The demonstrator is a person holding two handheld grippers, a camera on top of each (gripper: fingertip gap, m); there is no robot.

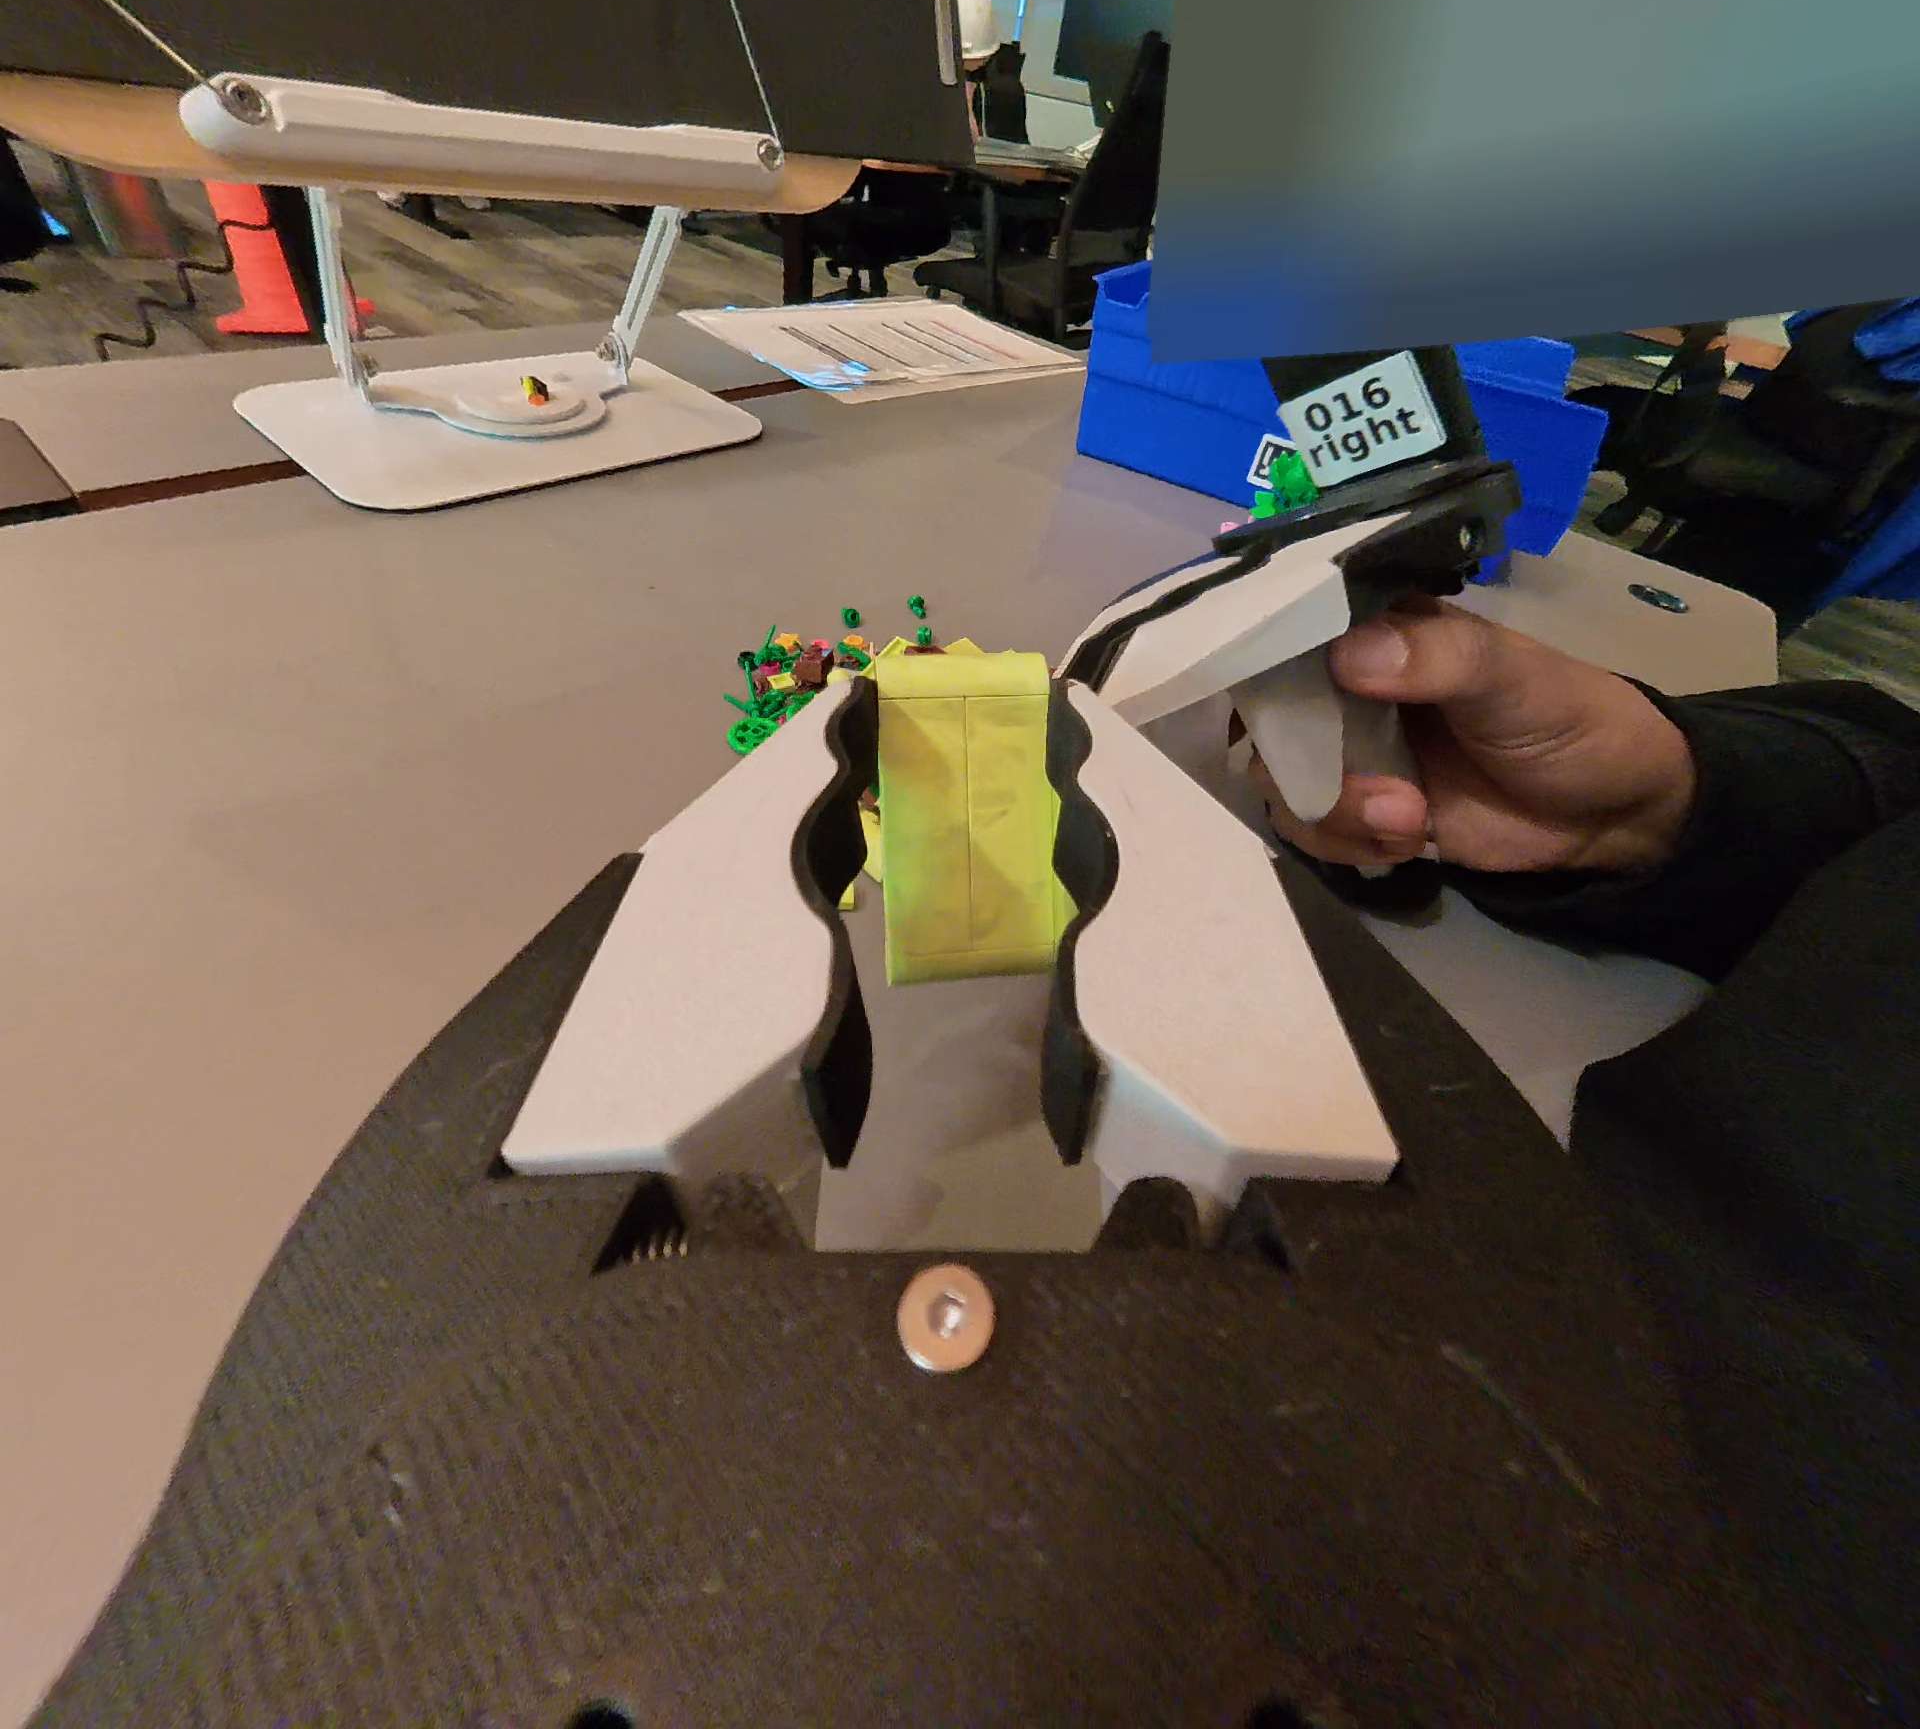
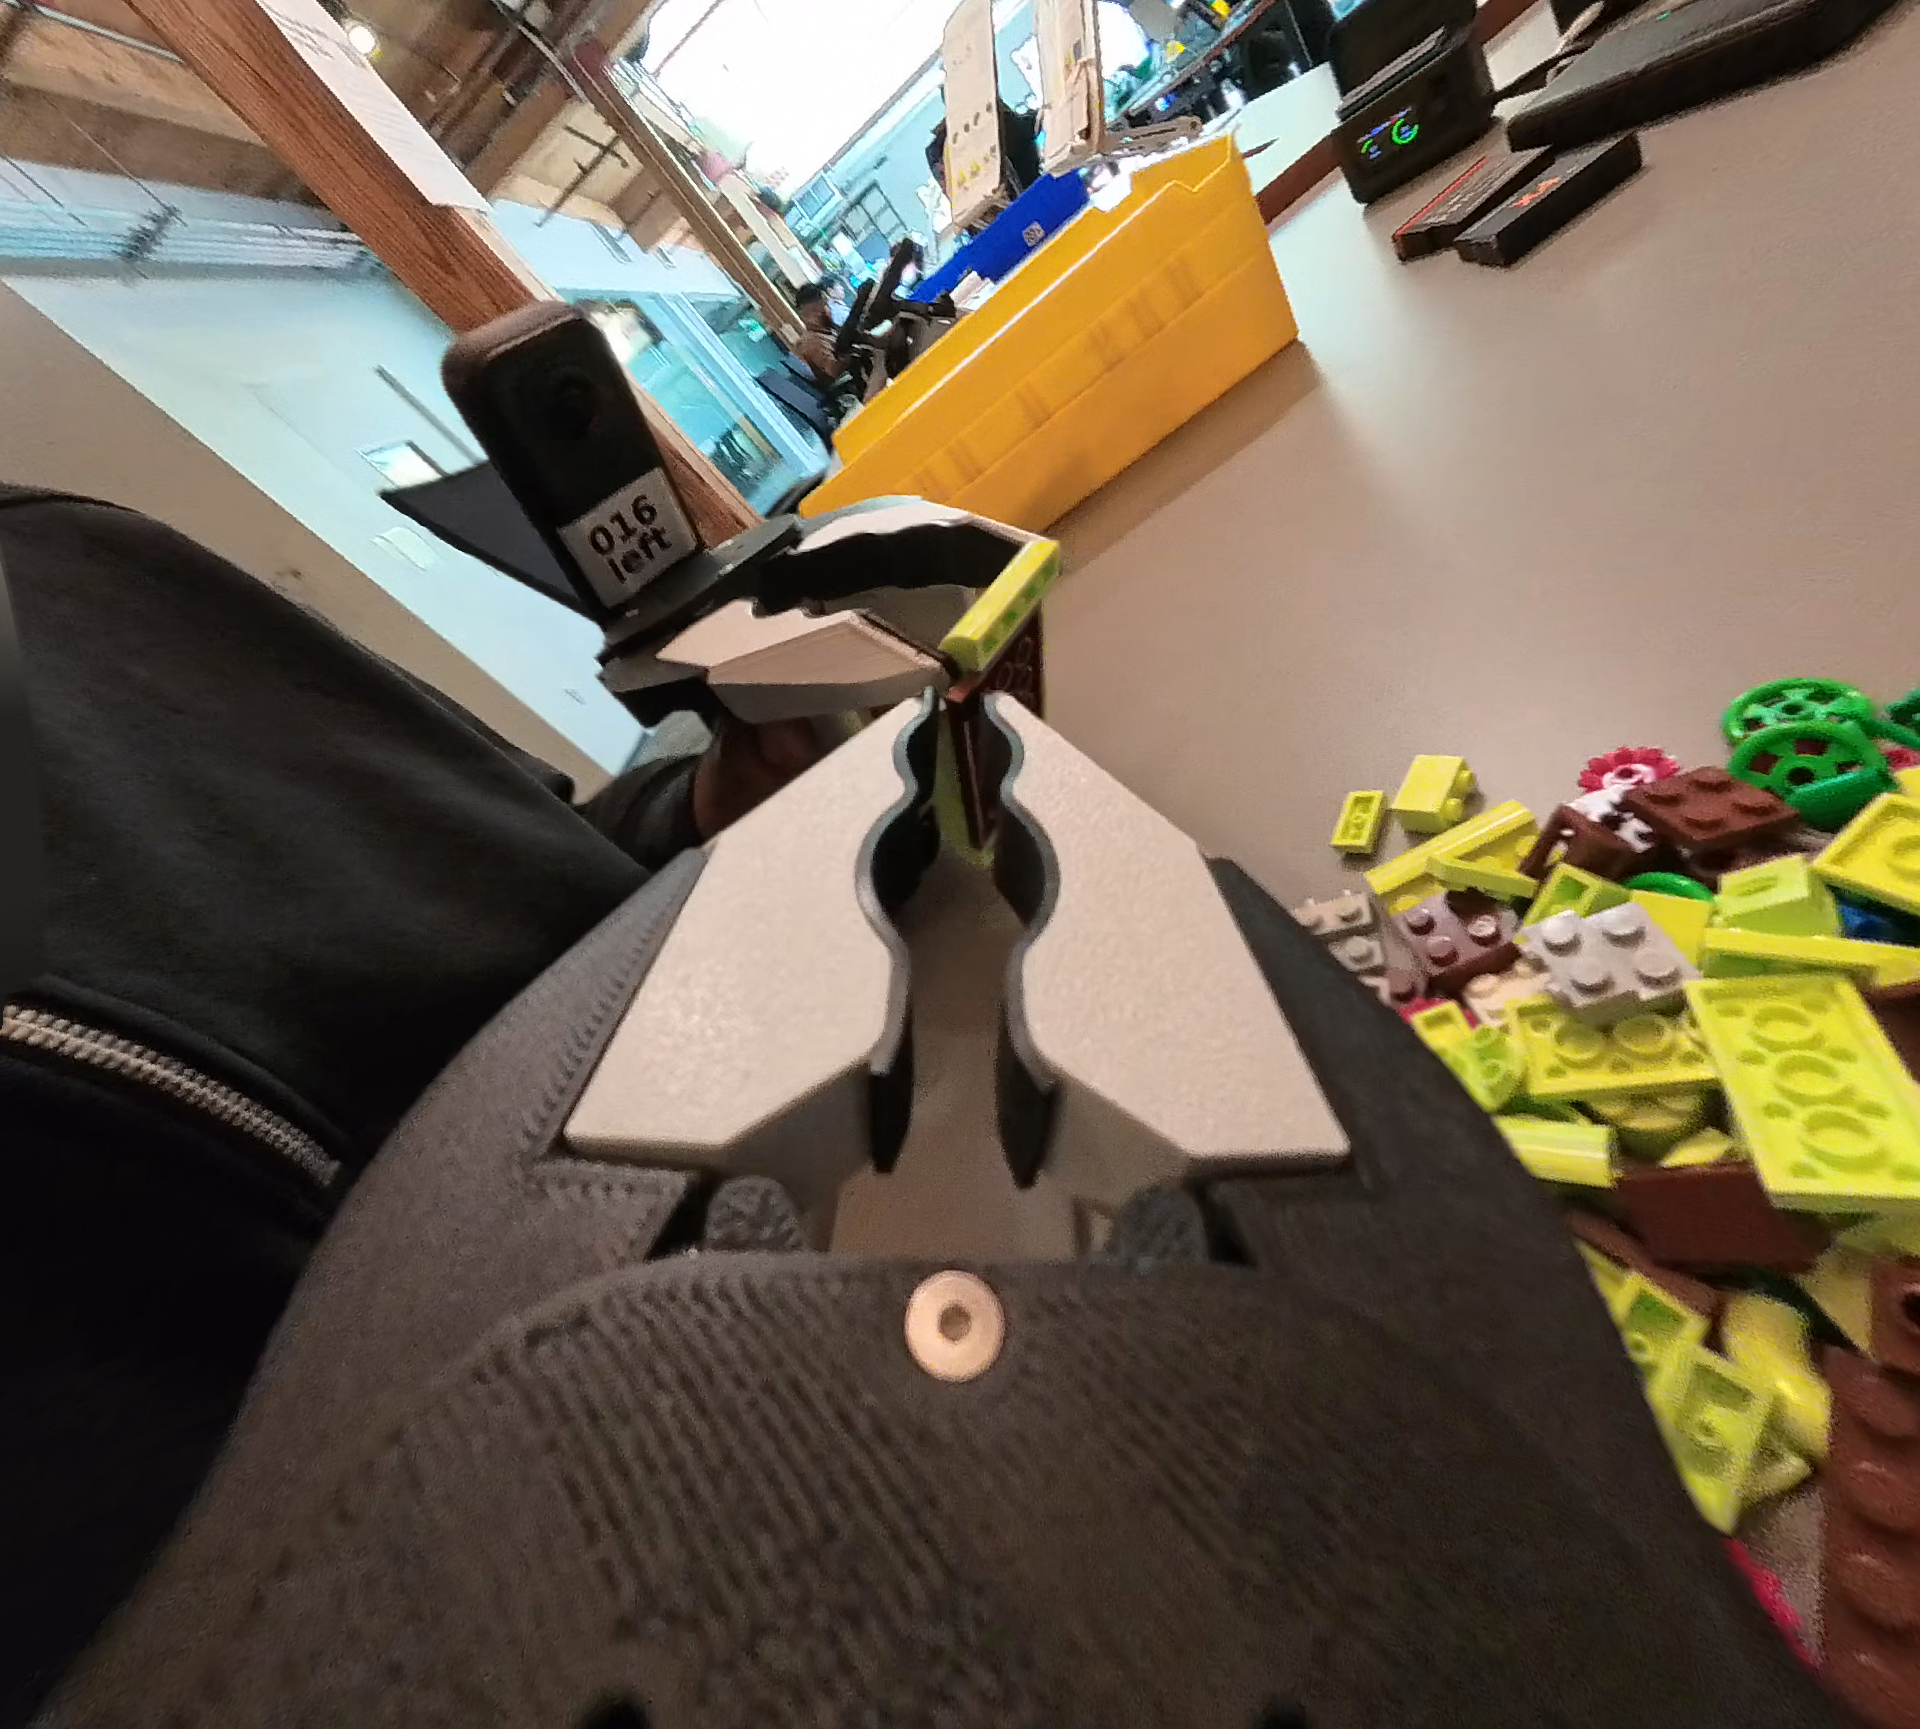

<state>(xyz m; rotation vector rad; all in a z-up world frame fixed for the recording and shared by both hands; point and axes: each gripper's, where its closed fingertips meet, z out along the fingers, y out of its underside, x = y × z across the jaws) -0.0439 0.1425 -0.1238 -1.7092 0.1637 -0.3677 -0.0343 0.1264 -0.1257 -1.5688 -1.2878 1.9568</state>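
My left gripper (image 1: pixel 961 692) is shut on a lime green plate (image 1: pixel 966 827) and holds it on edge above the grey table (image 1: pixel 364 796). My right gripper (image 2: pixel 956 713) is shut on a thin brown and lime piece (image 2: pixel 966 796), seen edge-on. This piece meets the lime plate (image 2: pixel 1013 588) held in the left gripper (image 2: pixel 982 604); whether the two are joined is hidden. In the left wrist view the right gripper (image 1: pixel 1075 671), held by a hand (image 1: pixel 1507 744), reaches the plate's far right edge. A pile of small bricks (image 1: pixel 800 671) lies just behind.
A heap of lime, brown and grey bricks with green wheels (image 2: pixel 1662 1004) lies right of my right gripper. A yellow bin (image 2: pixel 1070 370) and black devices (image 2: pixel 1413 100) stand farther back. A blue bin (image 1: pixel 1164 422), a white monitor stand (image 1: pixel 499 432) and a sleeved sheet (image 1: pixel 883 344) are on the table. Only a small space, under 4 cm, lies between the two pairs of fingers.
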